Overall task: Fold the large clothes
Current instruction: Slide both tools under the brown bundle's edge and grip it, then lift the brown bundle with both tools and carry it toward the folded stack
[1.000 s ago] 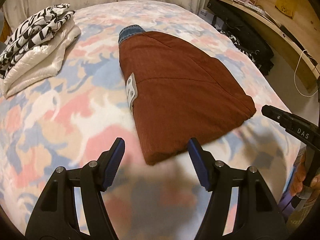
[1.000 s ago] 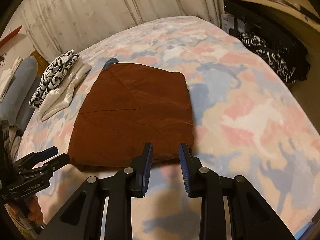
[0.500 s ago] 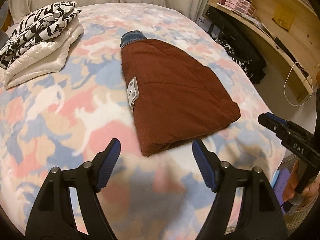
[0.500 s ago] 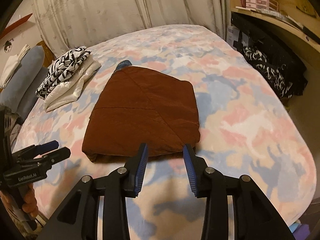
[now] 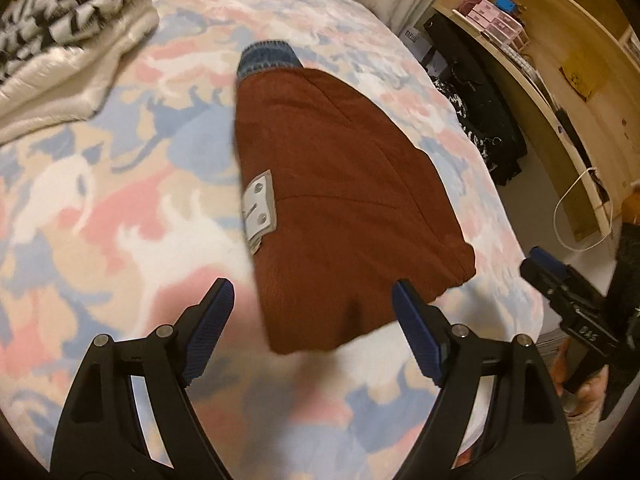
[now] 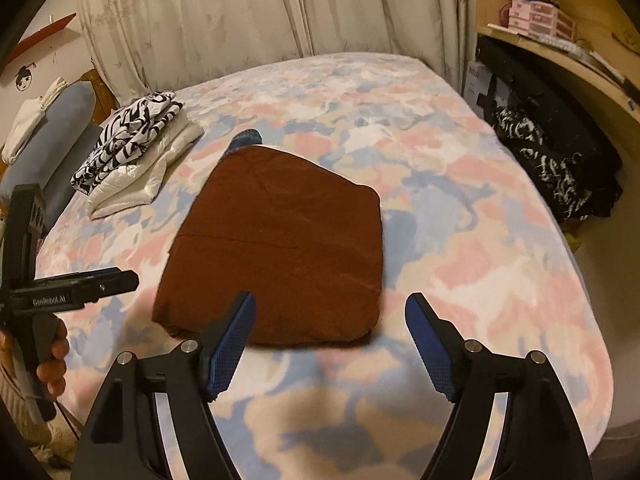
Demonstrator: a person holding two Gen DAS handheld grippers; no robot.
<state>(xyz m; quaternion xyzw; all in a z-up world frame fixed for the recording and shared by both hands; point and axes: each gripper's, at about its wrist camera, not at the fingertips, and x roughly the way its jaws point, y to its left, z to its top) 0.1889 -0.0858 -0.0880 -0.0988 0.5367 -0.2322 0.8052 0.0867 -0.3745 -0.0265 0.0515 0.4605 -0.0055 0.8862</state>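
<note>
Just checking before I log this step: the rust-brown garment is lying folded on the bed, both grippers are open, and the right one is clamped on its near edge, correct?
Not quite. The right gripper holds nothing: in the right wrist view its jaws stand apart, short of the rust-brown garment. The garment does lie folded on the bed, and the left gripper is open too.

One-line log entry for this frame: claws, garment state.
left claw: open, empty | right claw: open, empty | rust-brown garment: folded, flat on bed | folded pile: beside it, apart
</note>
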